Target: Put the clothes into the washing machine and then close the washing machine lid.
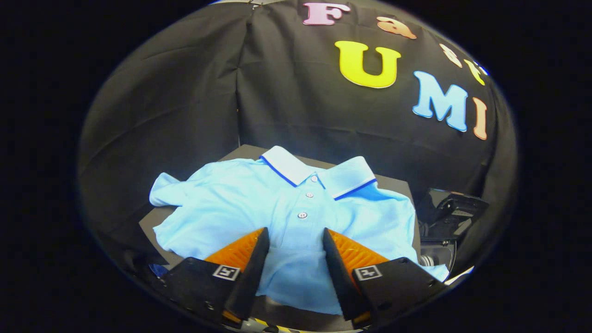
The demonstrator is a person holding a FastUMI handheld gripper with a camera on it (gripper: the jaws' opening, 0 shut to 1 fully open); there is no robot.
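Here, a light blue polo shirt (259, 203) is seen spread flat, front up, on a dark desk (155, 222) before the booth's black cloth wall (185, 101). Its white collar (319, 173), edged with a dark blue stripe, is laid at the shirt's 12 o'clock end, and a placket of three buttons (302, 214) is run down from it toward the tool (296, 243). The tool is held released, its two fingers (252, 259) spread apart just above the shirt's lower front, with the fabric shown between them and nothing gripped. A dark device (451, 215) is set at 3 o'clock of the shirt, just beside the desk; what it is cannot be told.
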